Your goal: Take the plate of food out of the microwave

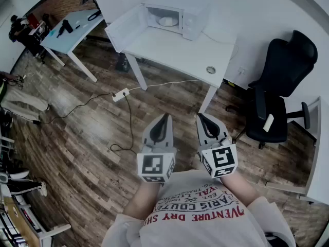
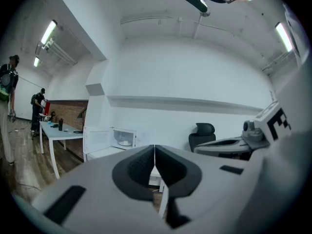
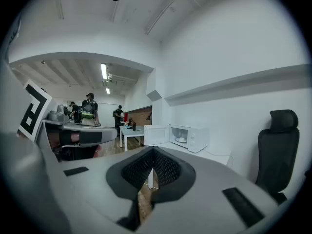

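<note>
A white microwave (image 1: 177, 14) stands on a white table (image 1: 175, 50) across the room, its door (image 1: 126, 27) swung open to the left. Inside it lies a plate of food (image 1: 166, 20). The microwave (image 2: 122, 138) shows far off in the left gripper view, and the microwave (image 3: 187, 136) also shows in the right gripper view. My left gripper (image 1: 163, 120) and right gripper (image 1: 204, 119) are held close to my chest, well short of the table. Both are shut with nothing between the jaws.
A black office chair (image 1: 275, 94) stands right of the table. A white power strip (image 1: 121, 94) and cables lie on the wooden floor ahead. A light blue table (image 1: 72, 27) with items is at far left, with people near it. A white desk edge (image 1: 316, 153) is at right.
</note>
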A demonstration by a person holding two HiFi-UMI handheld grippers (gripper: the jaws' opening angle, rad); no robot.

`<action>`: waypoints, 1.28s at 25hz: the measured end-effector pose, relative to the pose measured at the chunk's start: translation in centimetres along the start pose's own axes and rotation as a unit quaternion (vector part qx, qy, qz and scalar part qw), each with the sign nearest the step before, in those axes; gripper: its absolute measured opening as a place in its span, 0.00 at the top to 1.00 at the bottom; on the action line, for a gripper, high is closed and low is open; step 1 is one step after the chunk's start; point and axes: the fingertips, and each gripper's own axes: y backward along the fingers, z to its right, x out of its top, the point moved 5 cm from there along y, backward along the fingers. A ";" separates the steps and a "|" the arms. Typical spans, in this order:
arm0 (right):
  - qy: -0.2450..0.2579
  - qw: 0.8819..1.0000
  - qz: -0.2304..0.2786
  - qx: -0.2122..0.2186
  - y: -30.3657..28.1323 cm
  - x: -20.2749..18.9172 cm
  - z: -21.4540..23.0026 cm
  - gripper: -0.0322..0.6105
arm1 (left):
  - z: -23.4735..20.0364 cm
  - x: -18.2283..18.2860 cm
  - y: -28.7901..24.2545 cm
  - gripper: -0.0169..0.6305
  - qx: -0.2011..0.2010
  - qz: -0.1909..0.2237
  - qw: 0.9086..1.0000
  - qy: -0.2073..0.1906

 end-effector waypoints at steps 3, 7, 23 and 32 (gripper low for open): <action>-0.001 1.000 -0.001 0.000 0.1 -0.1 0.2 0.93 | 0.2 0.0 -0.1 0.96 0.002 -0.001 1.000 -0.007; -0.003 1.000 -0.002 -0.003 -0.2 -0.1 0.2 0.93 | -0.1 -0.3 -0.4 0.96 0.003 -0.005 1.000 -0.010; -0.032 0.999 -0.018 -0.010 -5.4 -1.9 -6.4 0.93 | -9.5 -3.0 3.8 0.96 0.007 -0.031 0.999 0.021; -0.029 0.999 -0.037 0.024 -11.6 -2.9 -7.2 0.93 | -14.6 -4.5 1.7 0.96 0.042 -0.038 0.997 0.059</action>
